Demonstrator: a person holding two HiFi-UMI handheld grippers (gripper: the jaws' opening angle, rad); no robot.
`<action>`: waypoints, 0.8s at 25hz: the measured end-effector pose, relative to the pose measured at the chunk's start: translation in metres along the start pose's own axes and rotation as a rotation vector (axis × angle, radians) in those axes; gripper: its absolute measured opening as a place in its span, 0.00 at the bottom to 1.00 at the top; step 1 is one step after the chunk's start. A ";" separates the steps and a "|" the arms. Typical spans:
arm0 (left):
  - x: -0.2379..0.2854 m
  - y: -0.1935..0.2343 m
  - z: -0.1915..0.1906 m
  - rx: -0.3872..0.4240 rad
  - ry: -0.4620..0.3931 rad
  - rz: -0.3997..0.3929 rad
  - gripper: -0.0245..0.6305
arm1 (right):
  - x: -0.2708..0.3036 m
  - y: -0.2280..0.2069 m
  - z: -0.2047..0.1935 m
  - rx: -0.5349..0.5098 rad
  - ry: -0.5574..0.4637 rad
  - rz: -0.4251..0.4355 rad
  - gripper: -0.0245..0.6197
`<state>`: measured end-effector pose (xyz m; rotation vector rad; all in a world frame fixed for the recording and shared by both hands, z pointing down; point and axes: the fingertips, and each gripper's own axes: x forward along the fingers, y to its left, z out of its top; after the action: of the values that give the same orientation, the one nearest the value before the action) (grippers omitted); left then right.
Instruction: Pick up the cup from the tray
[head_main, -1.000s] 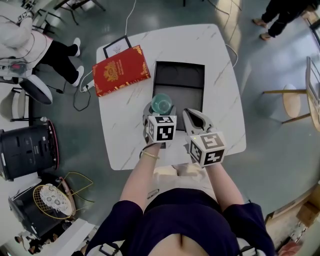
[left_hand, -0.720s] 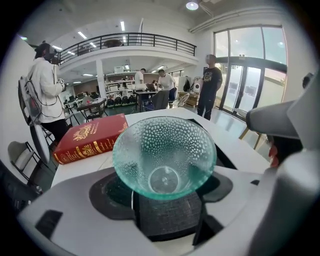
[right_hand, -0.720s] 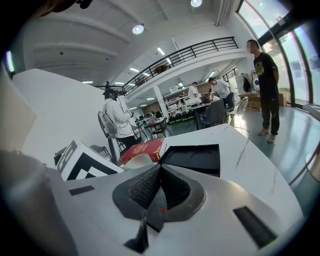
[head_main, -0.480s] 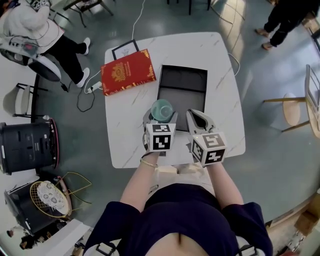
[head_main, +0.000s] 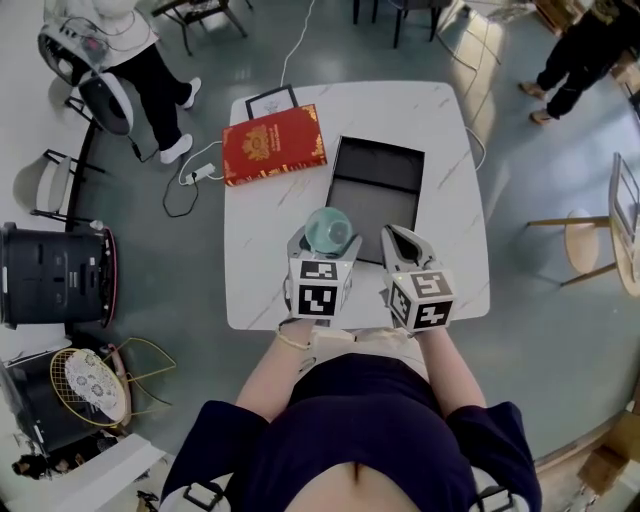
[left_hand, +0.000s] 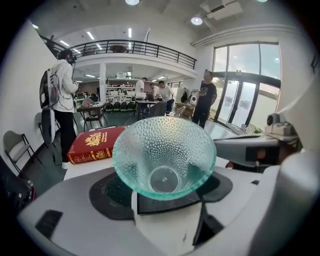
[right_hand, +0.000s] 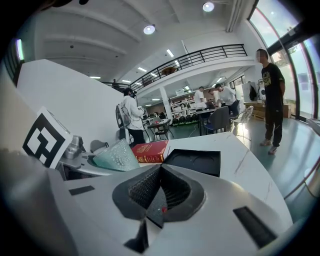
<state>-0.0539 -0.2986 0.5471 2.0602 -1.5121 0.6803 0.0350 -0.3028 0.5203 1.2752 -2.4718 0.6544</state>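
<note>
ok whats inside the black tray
Nothing visible: the tray looks bare. Its near edge is partly covered by the cup in the left gripper and the right gripper.

Colours: clear dimpled glass cup (left_hand: 162, 152) pale aqua, bead pattern all over. Rectangular tray (head_main: 378, 190) matte black. Left of tray, hardcover book (head_main: 273, 145) red, gold emblem. Under tray, marble worktop (head_main: 455, 190) white, thin brownish veins. Left gripper (head_main: 326, 238), right gripper (head_main: 398, 240) grey; cubes white, black squares.

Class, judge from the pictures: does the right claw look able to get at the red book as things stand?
Probably not directly. The red book lies at the table's far left corner, and the left claw, holding the cup, stands between it and the right claw, whose jaws are shut.
</note>
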 end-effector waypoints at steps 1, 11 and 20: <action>-0.004 -0.001 0.000 -0.006 -0.002 -0.007 0.59 | -0.001 0.002 0.000 -0.003 0.000 0.002 0.05; -0.032 -0.011 -0.002 -0.006 -0.019 -0.047 0.59 | -0.014 0.017 -0.002 -0.054 -0.022 0.010 0.05; -0.043 -0.010 -0.001 0.005 -0.032 -0.046 0.59 | -0.018 0.026 0.003 -0.091 -0.032 0.013 0.05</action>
<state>-0.0554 -0.2649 0.5189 2.1119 -1.4767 0.6372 0.0240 -0.2786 0.5026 1.2457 -2.5065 0.5218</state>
